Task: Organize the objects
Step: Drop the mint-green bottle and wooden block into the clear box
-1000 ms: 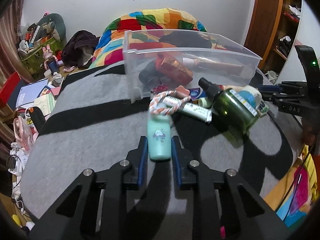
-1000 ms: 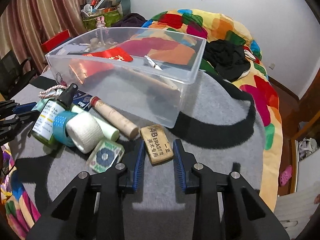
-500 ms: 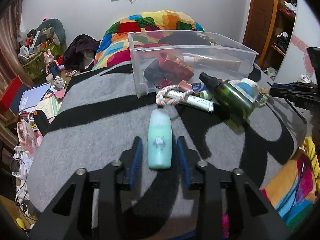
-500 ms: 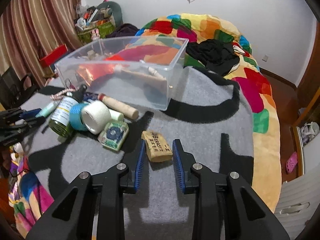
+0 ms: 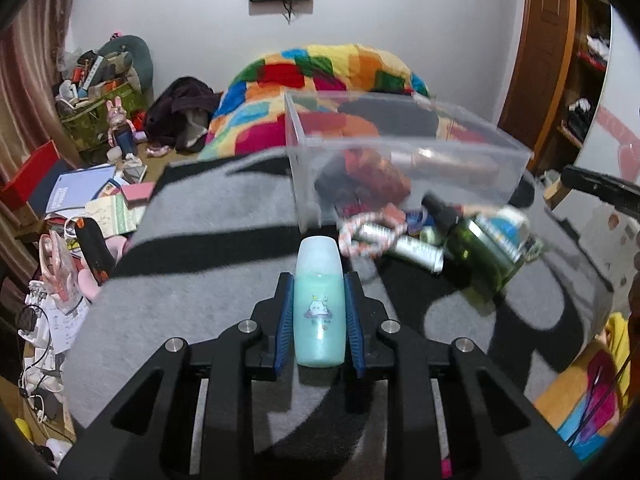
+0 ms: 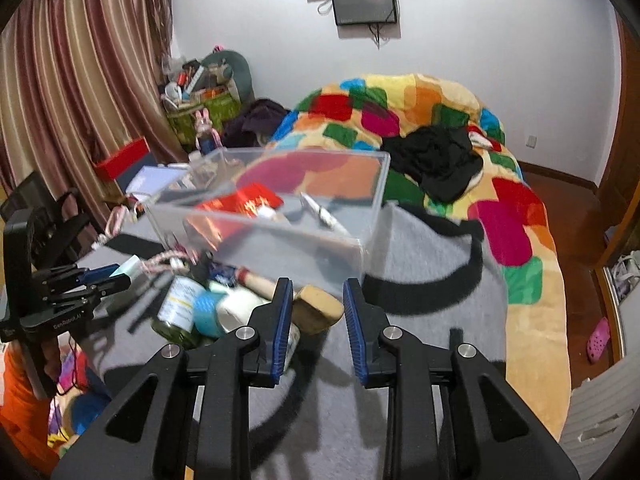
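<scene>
While the left gripper (image 5: 319, 312) closes its fingers on a turquoise bottle (image 5: 319, 304) above the grey blanket (image 5: 192, 292), the right gripper (image 6: 316, 320) clasps an eraser (image 6: 318, 308) (blurred) near the clear bin (image 6: 304, 216).

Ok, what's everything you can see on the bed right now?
clear bin: one, transparent, on grey blanket
teal bottle: one, teal, between left pads
green bottle: one, dark green, lying beside bin
rope ring: one, pink-white, before bin
tan eraser: one, tan, between right pads
tape rolls: two, blue and white, beside green bottle
left gripper: one, black, blue pads, jaws closing on teal bottle
right gripper: one, black, blue pads, gripping tan eraser
</scene>
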Action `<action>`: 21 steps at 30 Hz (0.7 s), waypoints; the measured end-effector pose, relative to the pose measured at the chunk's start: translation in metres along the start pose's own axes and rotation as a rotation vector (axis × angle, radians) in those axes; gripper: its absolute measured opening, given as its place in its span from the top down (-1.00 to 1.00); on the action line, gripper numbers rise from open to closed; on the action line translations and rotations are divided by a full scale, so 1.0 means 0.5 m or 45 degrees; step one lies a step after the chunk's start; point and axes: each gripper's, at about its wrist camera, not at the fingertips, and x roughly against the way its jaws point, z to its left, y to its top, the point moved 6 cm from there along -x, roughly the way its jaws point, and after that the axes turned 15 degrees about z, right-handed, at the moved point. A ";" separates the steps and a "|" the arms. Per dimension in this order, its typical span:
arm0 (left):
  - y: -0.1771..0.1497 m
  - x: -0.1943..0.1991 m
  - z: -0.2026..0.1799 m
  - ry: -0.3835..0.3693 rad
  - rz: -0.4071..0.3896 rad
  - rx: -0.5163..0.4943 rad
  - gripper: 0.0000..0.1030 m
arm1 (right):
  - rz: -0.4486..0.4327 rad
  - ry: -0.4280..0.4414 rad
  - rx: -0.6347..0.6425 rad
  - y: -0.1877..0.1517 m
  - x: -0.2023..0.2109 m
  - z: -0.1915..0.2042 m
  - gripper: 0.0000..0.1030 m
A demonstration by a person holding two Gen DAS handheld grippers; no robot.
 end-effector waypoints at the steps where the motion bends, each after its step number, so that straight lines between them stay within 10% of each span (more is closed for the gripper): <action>1: 0.006 0.007 0.002 -0.003 -0.013 0.005 0.53 | -0.022 0.003 -0.003 0.010 0.006 0.002 0.54; 21: 0.201 0.008 -0.037 -0.036 -0.106 -0.018 0.53 | -0.045 0.004 -0.061 0.146 -0.069 0.022 0.54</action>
